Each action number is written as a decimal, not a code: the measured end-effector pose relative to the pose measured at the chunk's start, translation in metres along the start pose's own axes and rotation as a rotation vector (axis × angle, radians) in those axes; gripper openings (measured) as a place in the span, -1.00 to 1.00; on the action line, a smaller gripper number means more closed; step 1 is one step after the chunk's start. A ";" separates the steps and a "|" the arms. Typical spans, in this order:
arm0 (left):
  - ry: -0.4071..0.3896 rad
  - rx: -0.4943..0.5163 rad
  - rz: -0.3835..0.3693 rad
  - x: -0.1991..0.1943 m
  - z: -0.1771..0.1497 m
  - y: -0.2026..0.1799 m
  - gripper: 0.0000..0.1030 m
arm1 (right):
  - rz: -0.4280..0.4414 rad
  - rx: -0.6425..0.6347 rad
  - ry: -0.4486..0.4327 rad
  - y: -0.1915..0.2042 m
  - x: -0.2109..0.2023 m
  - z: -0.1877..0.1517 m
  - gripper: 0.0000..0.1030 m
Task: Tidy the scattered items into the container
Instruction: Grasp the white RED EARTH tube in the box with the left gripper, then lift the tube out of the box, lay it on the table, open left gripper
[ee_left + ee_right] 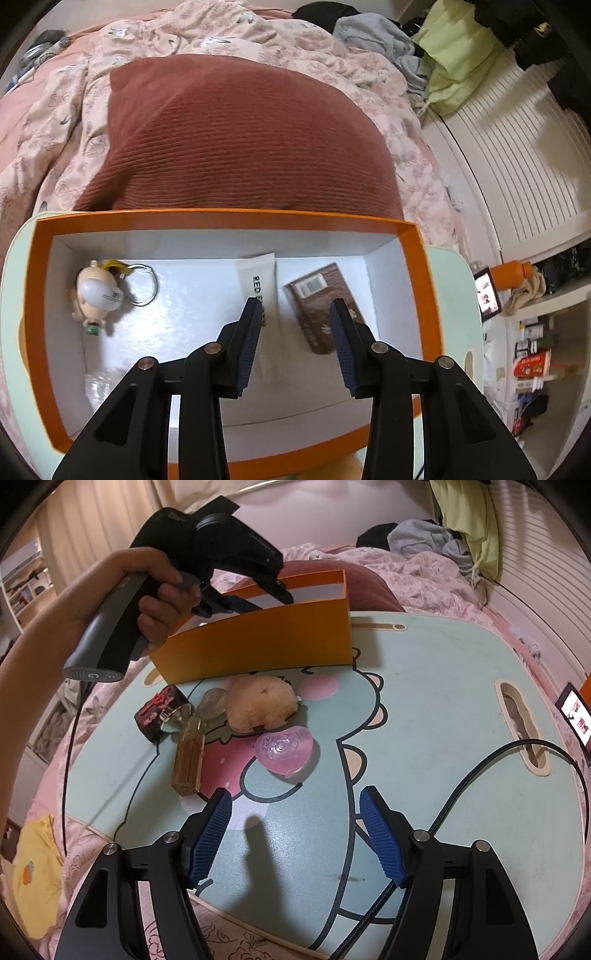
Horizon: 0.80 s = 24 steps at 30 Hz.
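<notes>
Orange box [229, 216] at frame centre already holds our keychain [99, 295], tube [260, 280] and packet [321, 306]; left gripper [295, 314] and right gripper [295, 805] gape empty. Plush [258, 701], pink case [284, 751], bottle [190, 760] remain mid-frame on the table [424, 701].

A bed [55, 155] with a pink floral quilt [424, 576] fills the room. White slatted doors [524, 155] stand right; cream curtains [92, 524] hang far left.

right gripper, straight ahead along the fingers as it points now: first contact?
Most likely the pink heart-shaped jelly piece: it lies nearly centred ahead of the open right gripper, with bare table between. Behind it sits the tan plush, then the orange box. Height above the table is unclear, so it might pass over.
</notes>
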<state>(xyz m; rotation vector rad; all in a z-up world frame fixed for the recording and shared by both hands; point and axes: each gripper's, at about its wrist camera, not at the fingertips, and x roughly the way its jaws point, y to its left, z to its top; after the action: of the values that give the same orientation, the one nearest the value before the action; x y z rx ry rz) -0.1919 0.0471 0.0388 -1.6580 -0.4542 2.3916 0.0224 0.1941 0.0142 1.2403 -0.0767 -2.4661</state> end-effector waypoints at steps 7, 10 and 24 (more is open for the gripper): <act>0.007 0.078 0.175 0.010 -0.001 -0.010 -0.23 | 0.004 0.005 -0.001 -0.001 -0.001 0.000 0.39; 0.013 0.090 0.247 0.011 -0.005 -0.002 -0.23 | 0.007 0.005 -0.001 0.000 0.000 0.000 0.41; -0.009 0.225 0.233 0.007 -0.009 -0.010 -0.61 | 0.001 0.005 0.000 -0.001 0.001 0.001 0.42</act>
<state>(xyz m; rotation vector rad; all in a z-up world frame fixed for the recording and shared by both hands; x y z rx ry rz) -0.1863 0.0601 0.0331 -1.6780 0.0110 2.5010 0.0212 0.1947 0.0140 1.2419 -0.0836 -2.4662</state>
